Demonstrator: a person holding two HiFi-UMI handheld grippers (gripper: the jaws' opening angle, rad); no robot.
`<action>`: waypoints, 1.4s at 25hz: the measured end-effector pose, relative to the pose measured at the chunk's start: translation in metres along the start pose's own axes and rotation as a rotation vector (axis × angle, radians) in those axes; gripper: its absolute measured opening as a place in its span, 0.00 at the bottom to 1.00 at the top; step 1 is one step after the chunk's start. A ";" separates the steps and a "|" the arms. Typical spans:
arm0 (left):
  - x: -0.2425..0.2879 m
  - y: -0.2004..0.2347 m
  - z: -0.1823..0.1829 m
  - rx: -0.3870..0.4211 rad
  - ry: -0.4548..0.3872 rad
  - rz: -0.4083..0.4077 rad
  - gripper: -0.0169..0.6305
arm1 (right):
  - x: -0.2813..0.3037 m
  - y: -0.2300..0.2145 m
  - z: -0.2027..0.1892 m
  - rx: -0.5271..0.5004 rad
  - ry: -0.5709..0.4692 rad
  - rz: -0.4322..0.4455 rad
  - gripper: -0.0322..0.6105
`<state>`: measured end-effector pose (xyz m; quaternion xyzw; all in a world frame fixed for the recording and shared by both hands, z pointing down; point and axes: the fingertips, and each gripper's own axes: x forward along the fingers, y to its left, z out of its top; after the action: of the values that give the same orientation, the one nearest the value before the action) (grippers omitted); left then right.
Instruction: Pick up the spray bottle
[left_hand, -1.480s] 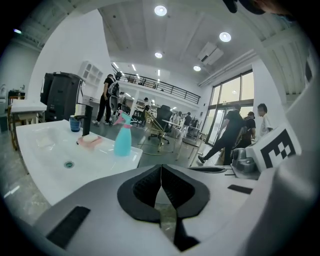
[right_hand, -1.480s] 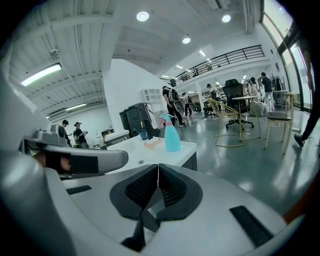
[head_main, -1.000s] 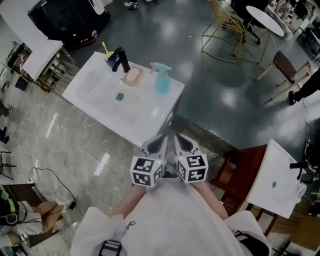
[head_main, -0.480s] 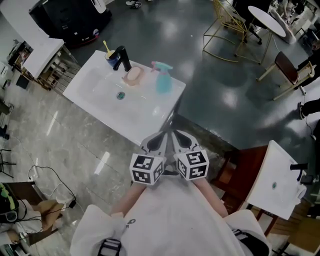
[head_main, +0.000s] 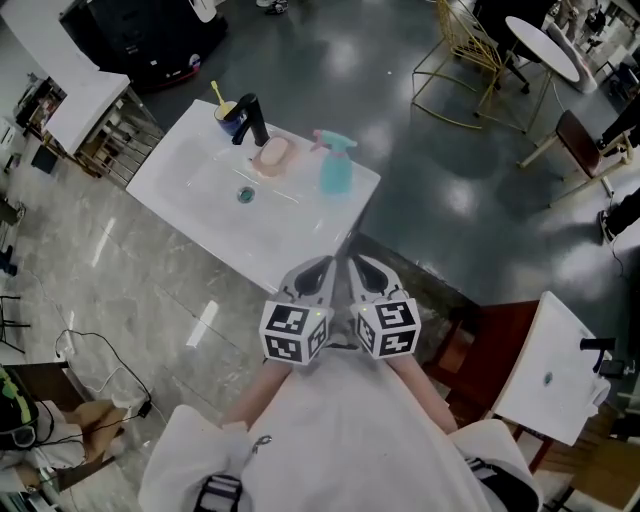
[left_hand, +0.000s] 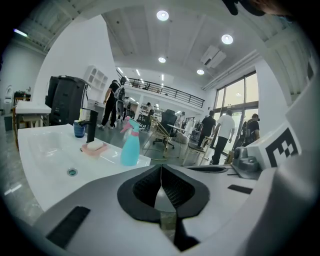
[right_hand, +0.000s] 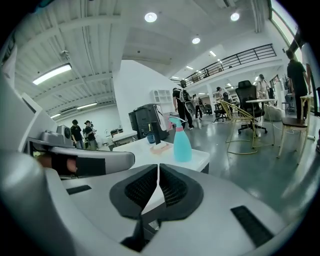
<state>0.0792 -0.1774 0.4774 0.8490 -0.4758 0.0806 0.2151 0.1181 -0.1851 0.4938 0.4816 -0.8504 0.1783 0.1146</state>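
Note:
The spray bottle (head_main: 335, 168), teal with a pink trigger head, stands upright on the right rear corner of a white sink basin (head_main: 205, 195). It also shows ahead in the left gripper view (left_hand: 130, 148) and in the right gripper view (right_hand: 181, 140). My left gripper (head_main: 322, 272) and right gripper (head_main: 360, 270) are held side by side, near the basin's front corner and well short of the bottle. The left gripper's (left_hand: 160, 172) pads meet with nothing between them. The right gripper (right_hand: 158, 172) is likewise shut and empty.
On the basin stand a black faucet (head_main: 250, 118), a pink soap dish (head_main: 270, 155) and a blue cup with a yellow brush (head_main: 228, 108). Gold wire chairs (head_main: 455, 45), a round white table (head_main: 540, 45) and a small white table (head_main: 550, 370) lie to the right. Several people stand in the background (left_hand: 220, 132).
Basin and bottle have slid slightly down and right in the head view as I came nearer. Both grippers stay shut, side by side.

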 end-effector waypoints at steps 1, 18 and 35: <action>0.002 0.003 0.002 0.001 0.000 -0.003 0.07 | 0.003 -0.001 0.002 -0.001 -0.001 -0.002 0.10; 0.054 0.062 0.042 -0.007 0.004 -0.029 0.07 | 0.073 -0.022 0.043 -0.003 -0.012 -0.061 0.10; 0.078 0.113 0.059 -0.033 0.020 -0.014 0.07 | 0.136 -0.044 0.070 -0.008 -0.025 -0.094 0.47</action>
<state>0.0220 -0.3153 0.4843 0.8478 -0.4690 0.0795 0.2343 0.0852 -0.3405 0.4884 0.5226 -0.8290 0.1632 0.1142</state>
